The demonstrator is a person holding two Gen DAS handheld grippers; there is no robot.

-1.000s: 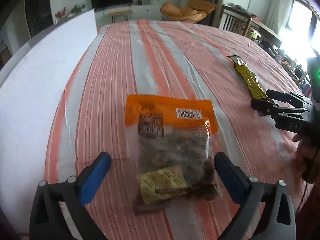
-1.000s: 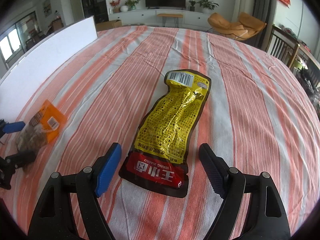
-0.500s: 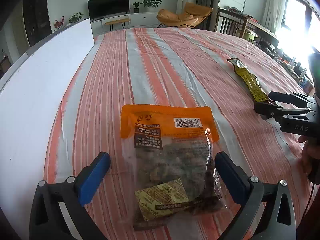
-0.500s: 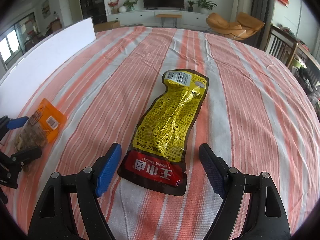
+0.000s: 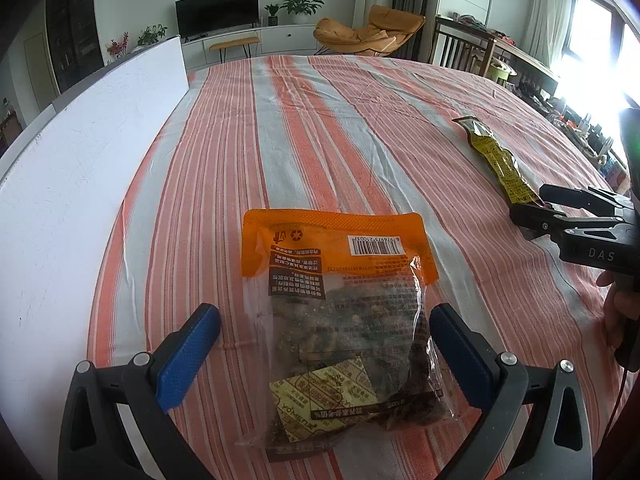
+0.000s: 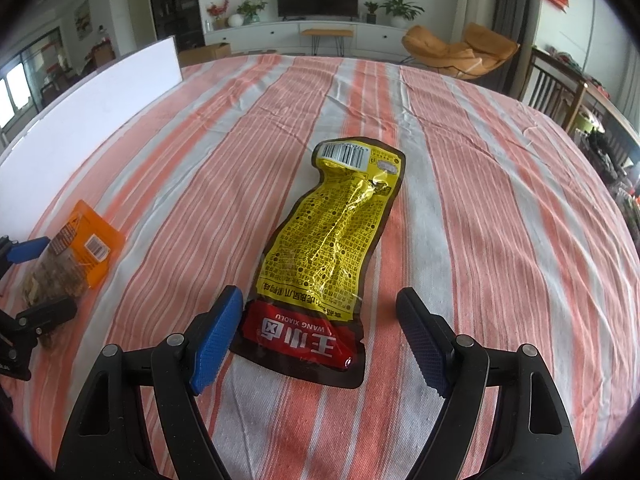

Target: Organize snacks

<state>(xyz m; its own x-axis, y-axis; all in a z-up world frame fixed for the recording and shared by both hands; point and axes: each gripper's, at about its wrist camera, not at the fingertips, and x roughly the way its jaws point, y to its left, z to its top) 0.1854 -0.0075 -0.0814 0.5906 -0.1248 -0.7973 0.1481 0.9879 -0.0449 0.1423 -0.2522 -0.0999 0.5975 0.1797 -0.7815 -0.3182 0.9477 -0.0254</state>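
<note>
An orange-topped clear snack bag (image 5: 340,300) with dark pieces inside lies flat on the striped cloth. My left gripper (image 5: 324,344) stands open around its lower half, blue pads apart from the bag's sides. A yellow and red snack pouch (image 6: 328,248) lies lengthwise on the cloth. Its red end sits between the open fingers of my right gripper (image 6: 320,328), and the pads do not press it. In the left wrist view the pouch (image 5: 496,160) and the right gripper (image 5: 540,208) appear at the right edge. The right wrist view shows the orange bag (image 6: 68,252) and the left gripper (image 6: 36,276) at the far left.
A white board (image 5: 80,168) stands upright along the left edge of the table. The orange and grey striped tablecloth (image 6: 480,200) covers the whole table. A person's hand (image 5: 620,312) holds the right gripper's handle. Chairs and a TV cabinet stand beyond the table.
The orange bag sits a little farther from the left gripper's camera than a second ago, with more of the room in view. The right gripper and yellow pouch look the same.
</note>
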